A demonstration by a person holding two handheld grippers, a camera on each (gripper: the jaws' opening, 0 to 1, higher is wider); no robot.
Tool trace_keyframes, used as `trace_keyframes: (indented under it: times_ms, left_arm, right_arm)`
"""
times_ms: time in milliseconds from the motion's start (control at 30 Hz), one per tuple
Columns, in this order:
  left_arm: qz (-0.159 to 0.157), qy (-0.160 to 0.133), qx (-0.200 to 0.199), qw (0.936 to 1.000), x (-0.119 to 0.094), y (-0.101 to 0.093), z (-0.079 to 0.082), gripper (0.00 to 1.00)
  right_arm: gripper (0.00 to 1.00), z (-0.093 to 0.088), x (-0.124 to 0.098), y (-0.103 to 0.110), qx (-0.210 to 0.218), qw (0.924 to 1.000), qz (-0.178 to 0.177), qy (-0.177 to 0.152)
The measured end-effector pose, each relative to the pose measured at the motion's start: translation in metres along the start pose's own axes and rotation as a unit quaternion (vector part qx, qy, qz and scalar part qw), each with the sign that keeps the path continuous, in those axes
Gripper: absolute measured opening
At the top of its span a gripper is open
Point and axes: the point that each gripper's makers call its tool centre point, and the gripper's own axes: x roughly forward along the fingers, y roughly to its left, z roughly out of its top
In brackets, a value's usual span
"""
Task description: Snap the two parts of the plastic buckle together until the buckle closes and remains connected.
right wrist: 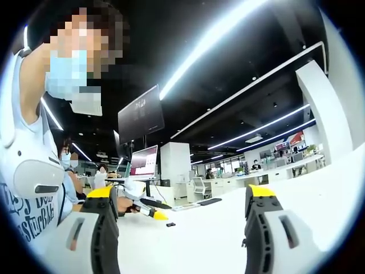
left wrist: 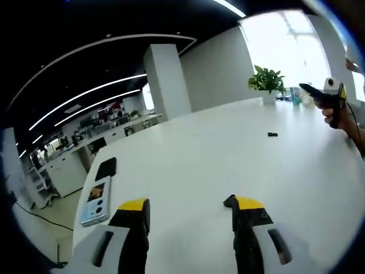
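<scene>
Above white table (left wrist: 217, 142), L gripper (left wrist: 190, 214) level, open; small black buckle (left wrist: 272, 135) probably.

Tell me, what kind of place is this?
Probably a big open office. There are rows of desks, monitors, long ceiling lights, and a big white table with a plant on it.

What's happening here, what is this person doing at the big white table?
A person holds a two-jaw gripper in each hand over a white table. The left gripper and the right gripper both hang open with nothing between the jaws. A small black piece, possibly part of the buckle, lies untouched on the table, too small to tell for sure. Two phones lie near the table's edge, and a potted plant stands at the far end. Nothing has been picked up yet.
</scene>
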Motion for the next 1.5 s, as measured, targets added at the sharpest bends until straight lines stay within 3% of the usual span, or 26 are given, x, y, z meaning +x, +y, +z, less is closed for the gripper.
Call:
trace_keyframes:
  times_ms: [600, 1500]
  left_arm:
    - [-0.009, 0.039, 0.013, 0.9991, 0.003, -0.005, -0.016, 0.58]
    - [-0.027, 0.040, 0.017, 0.9987, 0.008, -0.017, -0.017, 0.58]
  right_arm:
    - [0.94, 0.000, 0.000, -0.001, -0.002, 1.0000, 0.001, 0.001]
    - [0.94, 0.000, 0.000, 0.001, -0.006, 1.0000, 0.002, 0.002]
